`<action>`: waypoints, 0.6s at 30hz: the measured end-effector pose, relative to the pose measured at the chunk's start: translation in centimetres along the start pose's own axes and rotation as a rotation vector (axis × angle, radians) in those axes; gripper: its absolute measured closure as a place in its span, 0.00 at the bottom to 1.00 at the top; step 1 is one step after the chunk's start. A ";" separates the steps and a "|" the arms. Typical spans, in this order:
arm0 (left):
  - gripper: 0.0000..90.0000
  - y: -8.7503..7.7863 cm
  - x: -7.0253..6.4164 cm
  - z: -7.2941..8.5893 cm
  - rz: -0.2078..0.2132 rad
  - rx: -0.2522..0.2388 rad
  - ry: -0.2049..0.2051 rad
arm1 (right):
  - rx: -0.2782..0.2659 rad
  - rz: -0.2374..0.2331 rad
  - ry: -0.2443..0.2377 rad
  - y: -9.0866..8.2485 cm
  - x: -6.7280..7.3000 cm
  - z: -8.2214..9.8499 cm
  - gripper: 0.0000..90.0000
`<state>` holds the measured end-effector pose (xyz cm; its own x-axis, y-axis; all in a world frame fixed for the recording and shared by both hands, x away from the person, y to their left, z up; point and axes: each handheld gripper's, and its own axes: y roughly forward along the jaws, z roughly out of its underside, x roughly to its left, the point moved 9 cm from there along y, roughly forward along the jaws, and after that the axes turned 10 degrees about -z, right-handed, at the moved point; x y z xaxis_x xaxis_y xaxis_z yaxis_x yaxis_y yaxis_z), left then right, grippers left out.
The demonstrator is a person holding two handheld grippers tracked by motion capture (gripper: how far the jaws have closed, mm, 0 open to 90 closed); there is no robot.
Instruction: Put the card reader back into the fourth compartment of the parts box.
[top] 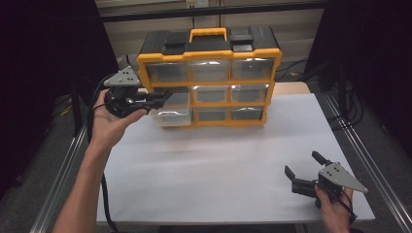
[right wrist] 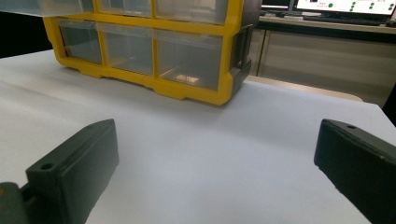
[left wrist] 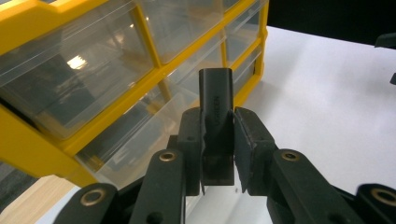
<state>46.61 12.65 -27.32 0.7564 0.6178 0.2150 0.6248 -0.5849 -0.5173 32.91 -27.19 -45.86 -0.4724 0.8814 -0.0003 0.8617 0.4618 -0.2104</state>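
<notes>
white table (top: 218,160) below, left tongs (left wrist: 219,140) clamp a black block (left wrist: 215,100) pointing lengthwise toward the yellow organizer (top: 209,77).

Left gripper (top: 163,98) raised, clamped; right gripper (top: 302,170) low, jaws spread.

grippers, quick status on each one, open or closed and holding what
left gripper: closed on a small black block, beside the pulled-out clear drawer.
right gripper: open, holding nothing, over the white table.
</notes>
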 end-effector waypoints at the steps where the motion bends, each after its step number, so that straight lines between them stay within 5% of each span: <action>1: 0.82 0.1 0.2 0.0 0.003 0.006 0.000 | 0.000 0.000 0.000 0.0 0.0 0.0 0.00; 18: 0.82 2.6 2.2 0.5 0.008 0.132 0.003 | 0.000 -0.001 0.000 0.0 0.0 0.0 0.00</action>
<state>49.81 12.75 -28.60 0.7618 0.6119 0.2128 0.5879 -0.5150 -0.6238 32.92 -27.18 -45.87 -0.4728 0.8812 0.0001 0.8614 0.4623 -0.2104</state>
